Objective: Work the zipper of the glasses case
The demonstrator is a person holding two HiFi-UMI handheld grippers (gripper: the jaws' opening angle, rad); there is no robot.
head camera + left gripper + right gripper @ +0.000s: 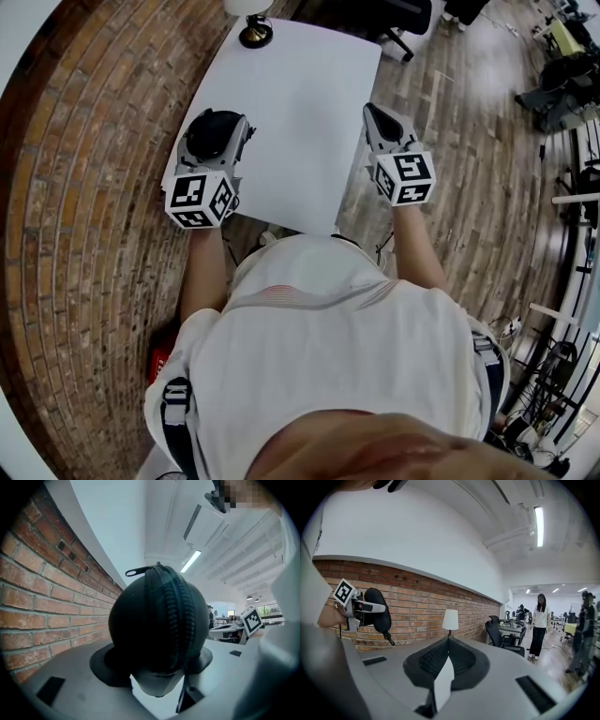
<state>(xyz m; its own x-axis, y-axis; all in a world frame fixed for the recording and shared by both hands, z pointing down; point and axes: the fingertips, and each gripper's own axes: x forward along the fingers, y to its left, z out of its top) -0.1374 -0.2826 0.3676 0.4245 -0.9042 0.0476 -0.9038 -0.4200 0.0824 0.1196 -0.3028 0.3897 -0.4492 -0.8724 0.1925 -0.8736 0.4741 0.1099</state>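
Glasses case (159, 625), black and rounded, is up in the left hand-held gripper (221, 129), whose jaws stand wide and are clamped on its two sides, and the left gripper view looks straight along its length. Its zipper (176, 616) runs over the top of the case and down the middle of the near end, with the teeth meshed along the stretch that faces the camera. The pull tab (136, 571) sticks out sideways at the top of the case in that view. From the head view the case sits over the left edge of the white worktop (300, 103). Across on the other side, the right hand-held gripper (375, 114) is over the worktop's right edge, well apart from the case, its jaws pressed together with nothing between them. The right gripper view confirms it: ribbed pads meet in a single line, and beyond them the left hand-held gripper shows with the case against the brick wall (417, 602), pull tab dangling below it. A small lamp (450, 619) with a white shade stands at the far end of the worktop. A black office chair (501, 630) and a standing person (540, 620) are farther back in the room.
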